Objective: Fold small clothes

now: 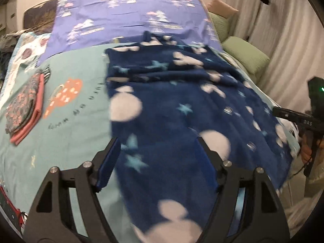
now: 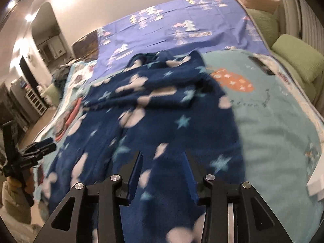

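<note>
A dark blue fleece garment [image 1: 182, 105] with white blobs and pale stars lies spread on the teal bedspread [image 1: 77, 101]. Its far part is bunched and folded over. My left gripper [image 1: 158, 141] is open, its fingers straddling the garment's left near edge just above it. My right gripper [image 2: 162, 156] is open above the garment's [image 2: 162, 105] near part. The right gripper also shows at the right edge of the left wrist view [image 1: 293, 117]. The left gripper also shows at the left of the right wrist view [image 2: 40, 145].
A folded stack of pink and patterned clothes [image 1: 26, 107] lies on the bed's left side. A purple sheet [image 1: 129, 18] covers the far end. Green cushions [image 1: 245, 54] and a curtain stand at the right. A room with furniture opens at the left [image 2: 30, 93].
</note>
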Demonstrator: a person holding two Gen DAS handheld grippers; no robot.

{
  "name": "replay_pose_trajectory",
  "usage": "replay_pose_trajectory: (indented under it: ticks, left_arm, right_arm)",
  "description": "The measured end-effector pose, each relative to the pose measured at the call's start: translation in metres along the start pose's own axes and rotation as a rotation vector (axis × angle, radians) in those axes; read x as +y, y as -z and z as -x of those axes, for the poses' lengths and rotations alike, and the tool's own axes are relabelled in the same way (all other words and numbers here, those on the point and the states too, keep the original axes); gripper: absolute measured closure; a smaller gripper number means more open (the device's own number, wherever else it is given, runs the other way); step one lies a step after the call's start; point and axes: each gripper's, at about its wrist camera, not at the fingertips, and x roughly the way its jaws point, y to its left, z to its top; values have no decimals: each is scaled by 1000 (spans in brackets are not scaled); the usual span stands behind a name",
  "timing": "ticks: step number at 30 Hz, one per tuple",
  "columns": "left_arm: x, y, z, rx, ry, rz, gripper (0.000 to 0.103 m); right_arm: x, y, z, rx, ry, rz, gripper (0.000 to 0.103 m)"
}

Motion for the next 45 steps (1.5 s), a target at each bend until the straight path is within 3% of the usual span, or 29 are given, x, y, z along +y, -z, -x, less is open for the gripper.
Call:
replay_pose_trajectory:
  ticks: [6,11,15,19,21,22,24,27,32,36,38,39,40,43,45]
  left_arm:
    - [-65,20,1,48,187,-122,28]
    - [-114,42,-5,108,269,-208,28]
    - [-141,62,-8,124,243,-278,28]
    - [-160,74,-23,142,152,-298,29]
    - [-157,75,-26,132,129,-292,60]
    - [-154,74,-25,130,134,-271,65]
    - [-141,67,-16,131,181,-189,95]
    - [-123,58,-6,139,257,-82,95]
    - [-123,54,9,119,284,-66,95]
    - [-128,48,13,119,307,-79,95]
    - [-129,44,13,121,318,-79,95]
    - [-129,43,14,122,323,-77,95]
    - [-128,41,14,124,331,-72,95]
    - [-128,37,16,127,364,-55,95]
    - [-131,35,19,125,395,-57,95]
  right_arm:
    - [39,38,2,42,-112,95,61]
    - [52,69,4,64,-71,123,61]
    - [38,90,18,35,-37,57,61]
    - [33,113,32,15,-27,47,61]
    - [36,126,38,9,-20,68,61]
    - [37,129,39,7,-21,75,60]
    - [45,137,45,-2,-41,109,56]
    - [63,143,48,-20,-80,182,50]
    - [102,142,32,-31,-111,324,47]
    - [115,148,1,-10,6,407,41]
    - [114,154,-8,-31,60,419,55]
    - [113,154,-8,-43,70,410,75]
    - [109,152,-6,-46,59,384,84]
    - [100,141,21,-91,-101,285,88]
    - [112,142,32,-107,-93,350,87]
